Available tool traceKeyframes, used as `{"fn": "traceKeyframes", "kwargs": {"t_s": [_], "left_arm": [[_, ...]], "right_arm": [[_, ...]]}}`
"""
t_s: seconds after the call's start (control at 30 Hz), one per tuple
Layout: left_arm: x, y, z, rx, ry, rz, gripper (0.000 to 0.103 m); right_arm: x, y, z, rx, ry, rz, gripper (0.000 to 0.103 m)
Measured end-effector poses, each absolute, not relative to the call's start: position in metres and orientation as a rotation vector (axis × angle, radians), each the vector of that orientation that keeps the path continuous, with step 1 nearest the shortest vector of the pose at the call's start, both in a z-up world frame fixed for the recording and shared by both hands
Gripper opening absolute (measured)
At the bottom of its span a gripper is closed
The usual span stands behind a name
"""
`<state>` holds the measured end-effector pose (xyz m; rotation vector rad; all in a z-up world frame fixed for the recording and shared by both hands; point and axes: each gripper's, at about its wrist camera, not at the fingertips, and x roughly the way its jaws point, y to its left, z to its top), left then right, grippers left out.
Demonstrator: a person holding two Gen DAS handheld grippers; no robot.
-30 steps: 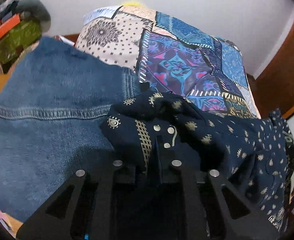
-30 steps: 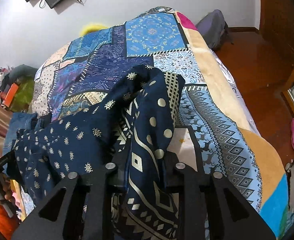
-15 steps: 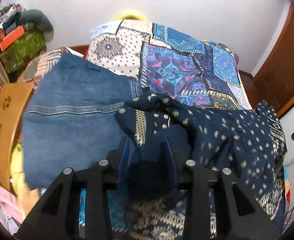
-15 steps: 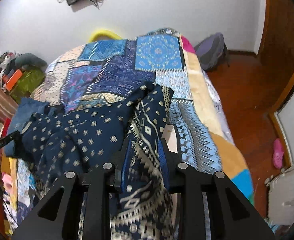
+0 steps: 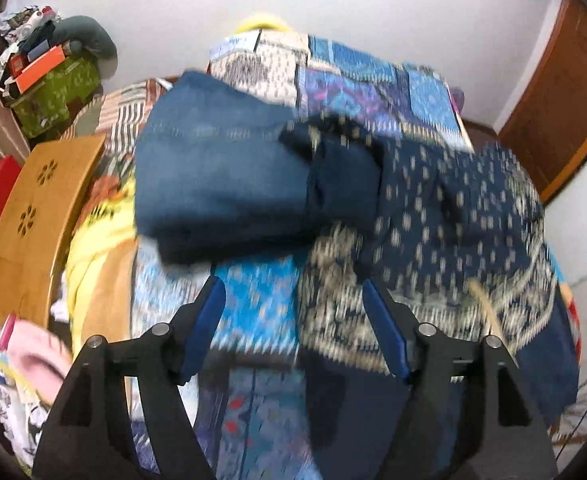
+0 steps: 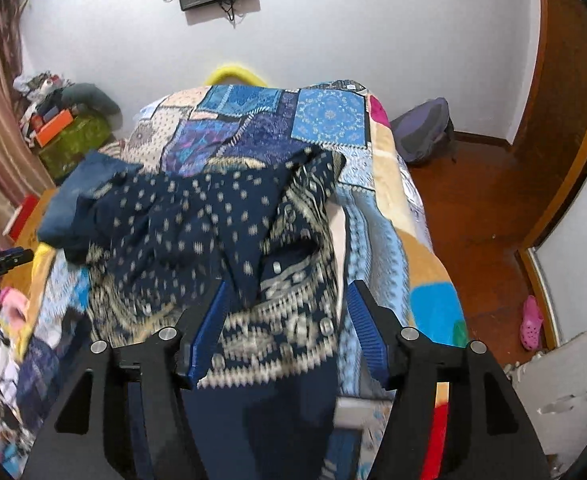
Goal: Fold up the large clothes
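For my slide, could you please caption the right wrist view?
Open right tool above a navy patterned garment heaped on the patchwork bedspread.

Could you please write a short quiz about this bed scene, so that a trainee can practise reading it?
1. True or false: the left hand-held gripper is shut on the navy patterned garment.
2. Which item lies at the left end of that garment? A) folded denim piece B) a white towel C) a red pillow
3. Fill in: the garment lies on the patchwork ____.

Key:
1. False; both it and the right hand-held gripper stand open, with the garment lying loose.
2. A
3. bedspread
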<state>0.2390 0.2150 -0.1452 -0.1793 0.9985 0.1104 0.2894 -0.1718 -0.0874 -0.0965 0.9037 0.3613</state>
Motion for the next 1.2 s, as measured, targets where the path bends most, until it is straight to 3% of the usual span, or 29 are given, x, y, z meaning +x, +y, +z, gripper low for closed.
{"fn": "traceKeyframes", "kwargs": {"t_s": [0.6,0.97,1.1,1.2], "left_arm": [[0.171,0.171,-0.266,-0.367,1.324,-0.076,0.072],[0.148,0.177,-0.287,-0.601,1.273,-0.096,0.072],[0.144,0.17,-0.281,-0.601,1.256,-0.136,0.072],[0.143,0.163,-0.273,-0.591,1.238,-0.173,0.053]], "right_arm": [[0.224,-0.207,-0.169,-0.007,1.152,0.323,0.059],[0.213,-0.211,-0.185,0.187,1.165,0.396,0.059],[0.214,-0.21,-0.191,0.257,1.174,0.439,0.042],[0.216,-0.209,-0.188,0.28,1.169,0.457,0.018]]}}
